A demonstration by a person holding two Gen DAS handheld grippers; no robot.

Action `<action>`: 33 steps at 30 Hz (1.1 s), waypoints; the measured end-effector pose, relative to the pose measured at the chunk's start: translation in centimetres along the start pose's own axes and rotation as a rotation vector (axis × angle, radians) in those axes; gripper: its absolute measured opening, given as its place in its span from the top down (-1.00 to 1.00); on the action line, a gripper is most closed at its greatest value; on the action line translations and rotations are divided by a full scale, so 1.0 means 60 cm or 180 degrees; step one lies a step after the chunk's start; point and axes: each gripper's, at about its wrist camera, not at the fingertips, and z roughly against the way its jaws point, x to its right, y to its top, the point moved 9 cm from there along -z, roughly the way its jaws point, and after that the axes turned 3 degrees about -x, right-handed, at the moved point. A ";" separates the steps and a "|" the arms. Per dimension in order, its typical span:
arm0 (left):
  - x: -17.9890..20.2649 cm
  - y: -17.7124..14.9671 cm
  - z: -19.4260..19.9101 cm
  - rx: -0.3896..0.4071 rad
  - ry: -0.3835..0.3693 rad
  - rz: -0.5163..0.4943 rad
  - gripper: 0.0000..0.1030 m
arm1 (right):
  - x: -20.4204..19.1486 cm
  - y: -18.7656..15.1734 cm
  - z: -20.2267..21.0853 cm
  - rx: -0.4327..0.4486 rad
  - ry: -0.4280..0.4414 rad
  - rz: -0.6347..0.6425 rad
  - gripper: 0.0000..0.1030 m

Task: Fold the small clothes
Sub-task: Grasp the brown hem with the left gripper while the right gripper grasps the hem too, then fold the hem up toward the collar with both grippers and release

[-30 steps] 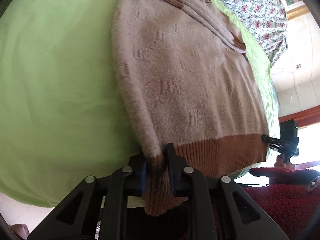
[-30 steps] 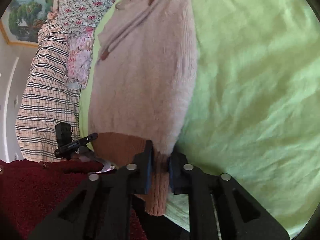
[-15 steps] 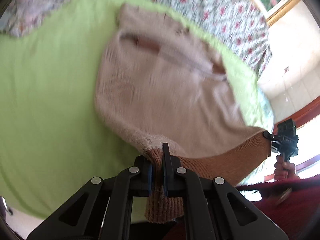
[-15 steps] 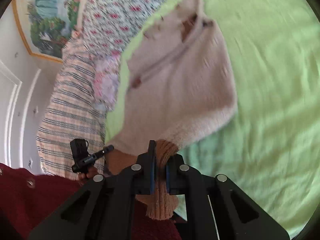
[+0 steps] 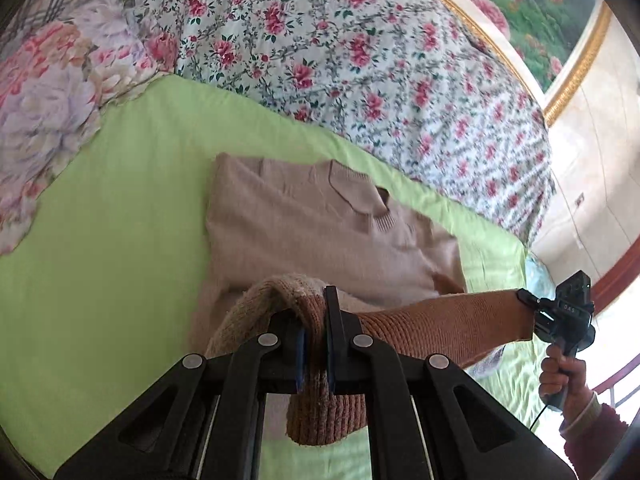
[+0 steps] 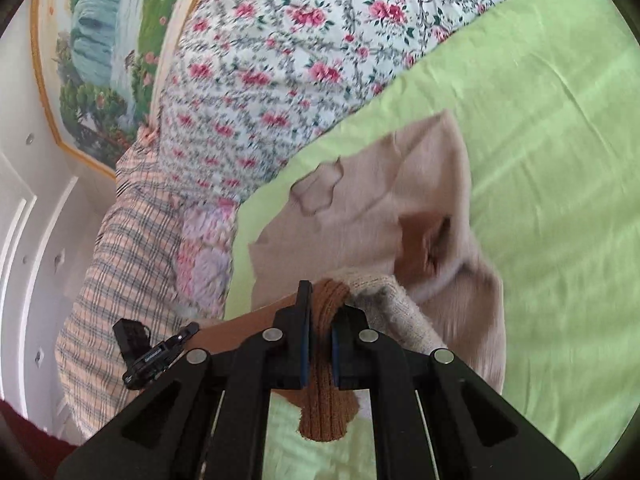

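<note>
Green sheet covers the bed and forms the work surface; it is smooth with light creases. At the head of the bed lies a floral quilt in white with red roses, and beside it a pillow printed with large pale flowers. A checked blanket lies next to the quilt in the right wrist view. On the wall behind hangs a landscape painting in a gold frame, with white panelled wall below it.

Beige sweater lies on the sheet near the quilt, neck opening toward the head of the bed. Its brown ribbed hem is lifted off the bed and stretched in a band between the two grippers.

Left gripper: jaws clenched on one corner of the hem, with a fold of brown rib hanging below the jaws.

Right gripper: jaws clenched on the opposite corner of the hem, a brown fold likewise hanging below. In the left wrist view this gripper appears at the far end of the hem, carried by a hand with a dark red sleeve.
</note>
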 end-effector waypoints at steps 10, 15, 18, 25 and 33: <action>-0.066 0.113 -0.188 -0.0231 0.0269 0.0104 0.88 | 0.094 0.106 -0.133 -0.0119 -0.0477 -0.0178 0.83; -0.102 0.104 -0.253 -0.0483 0.0441 0.0128 0.80 | 0.124 0.103 -0.165 -0.0300 -0.0645 -0.0261 0.79; -0.100 0.093 -0.242 -0.0495 0.0358 0.0164 0.71 | 0.113 0.103 -0.130 -0.0156 -0.0569 -0.0259 0.78; -0.003 -0.006 -0.161 -0.0565 -0.0022 -0.0187 0.42 | 0.008 0.015 -0.063 -0.0033 -0.0521 0.0441 0.32; 0.100 -0.098 -0.281 -0.1173 -0.0126 -0.0888 0.43 | -0.041 -0.120 -0.235 -0.1631 -0.0685 0.1732 0.32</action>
